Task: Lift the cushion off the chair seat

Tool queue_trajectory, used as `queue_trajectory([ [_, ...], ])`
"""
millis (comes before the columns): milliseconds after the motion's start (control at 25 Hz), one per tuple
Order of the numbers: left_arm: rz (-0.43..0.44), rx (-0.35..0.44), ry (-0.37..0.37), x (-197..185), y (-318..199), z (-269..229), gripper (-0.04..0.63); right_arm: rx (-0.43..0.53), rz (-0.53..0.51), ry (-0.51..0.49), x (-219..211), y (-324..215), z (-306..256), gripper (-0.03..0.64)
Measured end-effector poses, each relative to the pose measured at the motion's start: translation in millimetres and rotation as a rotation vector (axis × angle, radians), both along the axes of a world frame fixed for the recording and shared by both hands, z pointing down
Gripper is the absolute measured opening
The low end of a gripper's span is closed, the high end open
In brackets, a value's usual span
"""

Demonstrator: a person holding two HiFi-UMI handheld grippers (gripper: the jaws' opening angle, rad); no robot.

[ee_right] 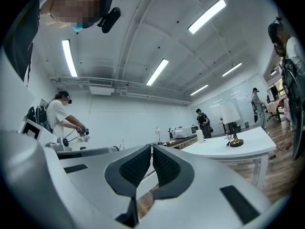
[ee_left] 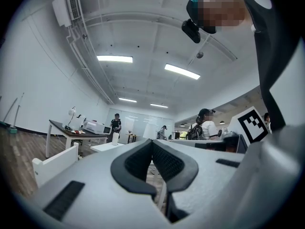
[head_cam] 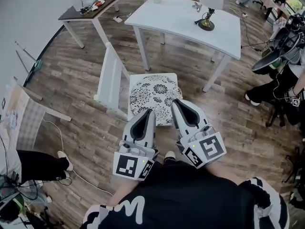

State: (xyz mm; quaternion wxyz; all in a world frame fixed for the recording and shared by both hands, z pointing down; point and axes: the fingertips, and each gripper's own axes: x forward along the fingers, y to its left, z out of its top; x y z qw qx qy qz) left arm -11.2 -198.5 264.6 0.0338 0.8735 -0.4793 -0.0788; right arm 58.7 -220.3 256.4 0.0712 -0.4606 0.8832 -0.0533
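A round cushion (head_cam: 153,93) with a black-and-white flower print lies on the seat of a white chair (head_cam: 108,80) in the middle of the head view. My left gripper (head_cam: 147,111) and right gripper (head_cam: 175,101) are side by side, their tips over the cushion's near edge. Whether they touch it I cannot tell. Both point level. In the left gripper view the left gripper (ee_left: 152,142) is shut with nothing in it. The right gripper (ee_right: 151,148) is likewise shut and holds nothing. Neither gripper view shows the cushion.
Behind the chair stands a white table (head_cam: 190,20) with a lamp (head_cam: 208,13) on it. A dark-topped table (head_cam: 95,8) is at the back left. Another white chair (head_cam: 24,113) stands at the left, a seated person (head_cam: 281,80) at the right. A cable (head_cam: 59,137) runs over the wooden floor.
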Motion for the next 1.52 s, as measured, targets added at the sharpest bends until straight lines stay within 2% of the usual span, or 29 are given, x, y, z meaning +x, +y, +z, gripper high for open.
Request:
queue_trajectory([
  [440, -0.057, -0.046, -0.012, -7.9, -8.2, 19.1, 0.005, -0.055, -0.021, -0.006, 3.8, -13.9, 24.0, 0.028],
  [760, -0.060, -0.077, -0.013, -18.3, -27.5, 36.2, 0.006, -0.095, -0.013, 0.008, -0.5, -34.2, 43.4, 0.028],
  [1280, -0.037, -0.124, -0.016, -39.7, -75.7, 60.9, 0.005, -0.142, 0.006, 0.091, -18.1, -86.0, 85.5, 0.029],
  [1520, -0.036, -0.148, -0.025, -50.4, -86.2, 75.3, 0.006, -0.241, -0.033, 0.147, -39.3, -104.3, 133.2, 0.033],
])
